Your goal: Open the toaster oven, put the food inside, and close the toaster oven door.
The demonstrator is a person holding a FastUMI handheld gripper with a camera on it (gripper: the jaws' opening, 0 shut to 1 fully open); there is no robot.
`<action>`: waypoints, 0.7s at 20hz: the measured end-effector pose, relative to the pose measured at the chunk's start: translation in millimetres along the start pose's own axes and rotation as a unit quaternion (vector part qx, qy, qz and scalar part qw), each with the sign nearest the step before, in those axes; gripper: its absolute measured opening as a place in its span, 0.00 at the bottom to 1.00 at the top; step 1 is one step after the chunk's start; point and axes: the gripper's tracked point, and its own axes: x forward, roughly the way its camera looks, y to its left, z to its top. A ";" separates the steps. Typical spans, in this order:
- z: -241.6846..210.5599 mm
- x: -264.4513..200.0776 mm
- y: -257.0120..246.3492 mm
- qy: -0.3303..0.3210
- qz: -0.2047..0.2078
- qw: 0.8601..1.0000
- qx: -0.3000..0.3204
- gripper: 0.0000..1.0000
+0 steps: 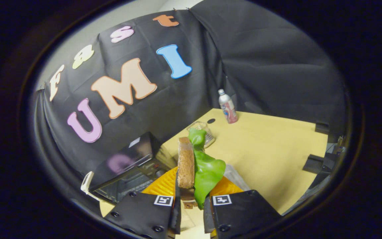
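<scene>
Since the toaster oven [128, 172] sits low to the left of the gripper with its dark glass door apparently swung up or out and a white handle [86, 186] at its near corner, we judge the opening step done, though we cannot tell for certain how far the door stands open. The tan desk [270, 149] spreads beyond and to the right, carrying the oven at its left corner. The food [197, 169], a brown bread slice with a green lettuce leaf against its right face, is clamped upright between the two fingers of the gripper [192, 199], both pads pressing on it, and held above the desk, not yet inside the oven. We take it that loading and closing the door remain, so the task is perhaps a third along. The gripper is tilted, rolled so the desk slopes across the view, pointing over the oven's right side rather than into its mouth; we expect it must swing left and down. Beyond the food a clear glass dish [207, 131] rests on the desk, and farther off a small bottle [228, 107] stands near the wall.
</scene>
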 end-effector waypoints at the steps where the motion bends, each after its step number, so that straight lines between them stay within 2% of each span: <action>1: -7.8 -2.9 8.2 0.005 0.008 1.000 0.002 0.29; 8: -65.4 -20.3 66.5 0.054 0.065 0.996 0.006 0.29; 14: -116.6 -16.7 120.1 0.097 0.115 0.987 0.058 0.29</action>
